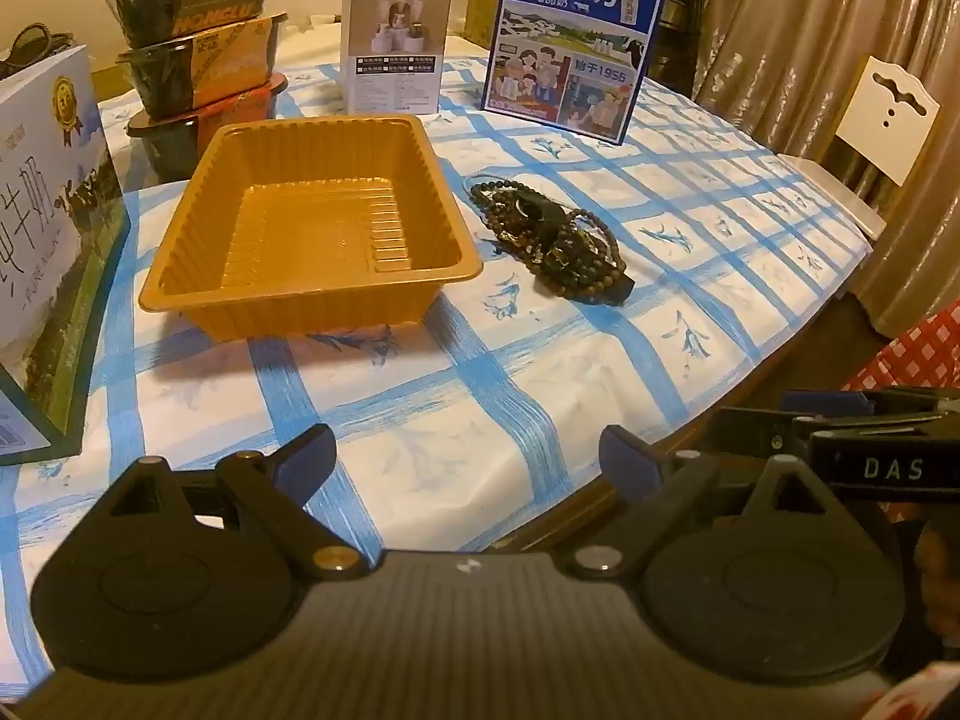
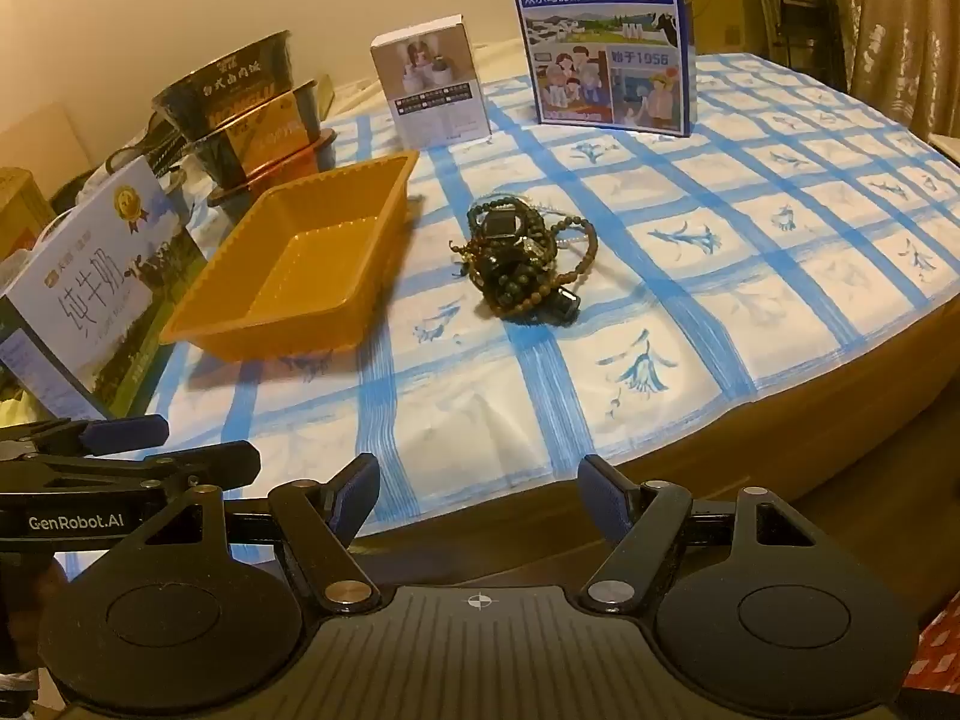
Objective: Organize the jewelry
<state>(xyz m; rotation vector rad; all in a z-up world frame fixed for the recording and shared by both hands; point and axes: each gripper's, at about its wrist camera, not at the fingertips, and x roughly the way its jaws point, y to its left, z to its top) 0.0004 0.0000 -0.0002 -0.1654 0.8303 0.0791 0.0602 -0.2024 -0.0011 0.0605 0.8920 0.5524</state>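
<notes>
We're holding both grippers near the surface (image 1: pixel 600 396) edge w/ nothing gripped: left gripper (image 1: pixel 468 468) jaws are standing wide apart, right gripper (image 2: pixel 480 498) jaws likewise. The jewelry pile (image 1: pixel 549 240), dark bead strands tangled together, is lying on the blue-checked cloth at approx 12 o'clock from us, just beside the empty orange tray (image 1: pixel 312 222), at its 3 o'clock, not touching.

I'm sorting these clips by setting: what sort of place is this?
Probably a home dining area. A table under a blue-checked cloth holds milk cartons and stacked instant-meal bowls; curtains and a white chair back stand beside it.
</notes>
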